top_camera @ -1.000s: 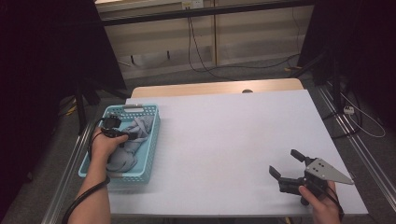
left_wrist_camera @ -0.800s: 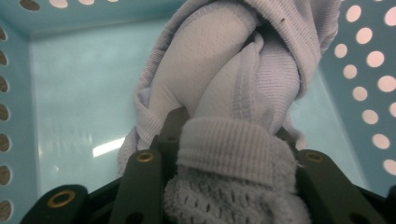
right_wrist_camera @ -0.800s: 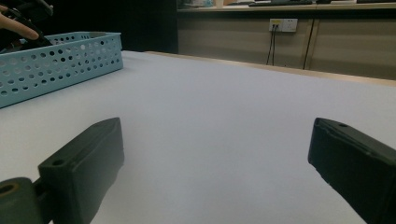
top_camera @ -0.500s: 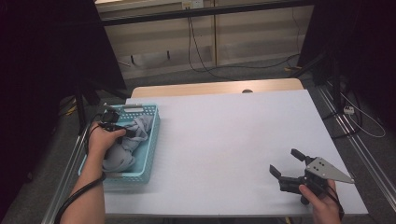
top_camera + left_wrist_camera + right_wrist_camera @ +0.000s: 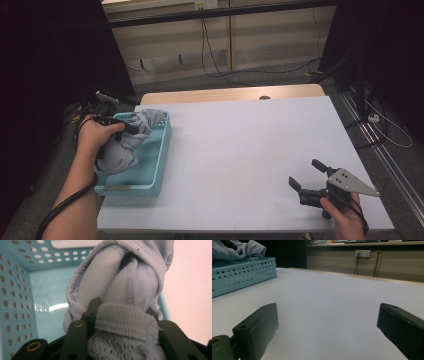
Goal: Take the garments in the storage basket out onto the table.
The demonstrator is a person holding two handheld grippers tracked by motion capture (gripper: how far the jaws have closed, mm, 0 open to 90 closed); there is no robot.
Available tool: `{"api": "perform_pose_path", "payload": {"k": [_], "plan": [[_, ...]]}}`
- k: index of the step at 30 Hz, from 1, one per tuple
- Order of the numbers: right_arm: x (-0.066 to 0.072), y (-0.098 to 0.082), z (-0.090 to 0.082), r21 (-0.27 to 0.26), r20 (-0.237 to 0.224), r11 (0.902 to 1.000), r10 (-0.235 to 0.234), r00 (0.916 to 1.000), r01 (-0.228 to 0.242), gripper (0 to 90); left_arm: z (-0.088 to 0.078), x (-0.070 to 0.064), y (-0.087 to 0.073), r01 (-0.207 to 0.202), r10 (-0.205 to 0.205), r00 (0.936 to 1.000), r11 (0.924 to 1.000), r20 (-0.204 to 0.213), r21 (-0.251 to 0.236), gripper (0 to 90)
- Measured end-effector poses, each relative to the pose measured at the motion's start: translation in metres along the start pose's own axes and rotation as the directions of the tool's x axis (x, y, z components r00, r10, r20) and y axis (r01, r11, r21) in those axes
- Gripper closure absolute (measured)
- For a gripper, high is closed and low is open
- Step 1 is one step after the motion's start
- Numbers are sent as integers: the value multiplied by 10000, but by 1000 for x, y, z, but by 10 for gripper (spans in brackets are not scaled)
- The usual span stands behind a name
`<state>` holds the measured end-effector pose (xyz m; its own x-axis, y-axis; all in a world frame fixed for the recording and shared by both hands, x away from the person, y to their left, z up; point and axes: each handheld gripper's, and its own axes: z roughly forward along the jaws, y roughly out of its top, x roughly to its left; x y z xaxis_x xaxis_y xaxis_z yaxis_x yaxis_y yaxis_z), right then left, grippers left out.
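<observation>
A bundle of grey clothing (image 5: 131, 137) hangs half out of the teal perforated basket (image 5: 162, 145) at the table's left edge. My left gripper (image 5: 127, 129) is shut on it, held above the basket. In the left gripper view the jaws (image 5: 122, 307) clamp a ribbed hem of the grey clothing (image 5: 120, 277), with the basket floor (image 5: 47, 290) bare below. My right gripper (image 5: 304, 172) rests near the front right corner of the table, open and empty. In the right gripper view its jaws (image 5: 327, 322) stand wide apart over the white tabletop, facing the basket (image 5: 244, 270) and the clothing (image 5: 239, 250).
The white tabletop (image 5: 240, 140) stretches between the basket and the right gripper. A wooden strip (image 5: 230, 95) runs along the far edge. Cables (image 5: 220, 65) lie on the floor beyond, and dark curtains (image 5: 50, 60) stand to the left and right.
My left hand has risen, pulling the grey clothing up out of the basket. The right gripper has stayed where it was.
</observation>
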<state>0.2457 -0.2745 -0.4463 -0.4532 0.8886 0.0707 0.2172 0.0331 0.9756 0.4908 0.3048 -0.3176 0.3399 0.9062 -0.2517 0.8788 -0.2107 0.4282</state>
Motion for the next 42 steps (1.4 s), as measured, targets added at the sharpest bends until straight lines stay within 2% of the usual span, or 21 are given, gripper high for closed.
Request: {"api": "perform_pose_path", "payload": {"k": [2, 5, 8, 11, 14, 20, 25, 30, 31, 34, 35, 42], "plan": [[1, 0, 0, -35, 1, 10000, 19, 10000, -19, 31, -8, -6, 4, -8, 8, 10000, 10000, -19, 88, 605], [1, 0, 1, 11, -20, 10000, -18, 10000, 18, 31, -17, -14, 9, -81, 81, 10000, 10000, -52, -57, 604], [1, 0, 1, 11, -32, 10000, -36, 10000, 36, 31, -21, -23, 12, -62, 67, 9998, 9996, 163, -270, 603], [1, 0, 1, 28, -36, 10000, -26, 10000, 26, 31, -22, -35, 15, -197, 204, 9994, 9994, 283, -269, 603], [1, 0, 1, 36, -29, 10000, -8, 10000, 8, 31, -20, -49, 17, -587, 591, 9980, 9981, 209, -176, 603], [1, 0, 1, 46, 2, 10000, -2, 10000, 2, 31, -17, -76, 22, -725, 747, 9945, 9968, 729, -323, 603], [1, -1, 1, 73, 10, 10000, -22, 10000, 22, 31, -8, -98, 24, -1234, 1267, 9879, 9915, 897, -410, 601], [1, -1, 1, 73, 37, 10000, -9, 10000, 9, 30, 2, -122, 25, -1774, 1785, 9773, 9839, 1143, -203, 599], [1, -1, 1, 74, 46, 10000, -7, 10000, 6, 31, 4, -127, 24, -1717, 1734, 9778, 9848, 1180, -242, 600], [1, -1, 0, 61, 36, 10000, -10, 10000, 9, 30, 8, -139, 24, -1935, 1947, 9718, 9809, 1327, -220, 599], [1, -1, 0, 60, 34, 10000, -3, 10000, 2, 30, 10, -143, 24, -1902, 1917, 9717, 9815, 1383, -238, 599], [0, -1, 0, 44, 39, 10000, -6, 10000, 6, 30, 22, -164, 22, -2214, 2218, 9592, 9749, 1756, -222, 598]]}}
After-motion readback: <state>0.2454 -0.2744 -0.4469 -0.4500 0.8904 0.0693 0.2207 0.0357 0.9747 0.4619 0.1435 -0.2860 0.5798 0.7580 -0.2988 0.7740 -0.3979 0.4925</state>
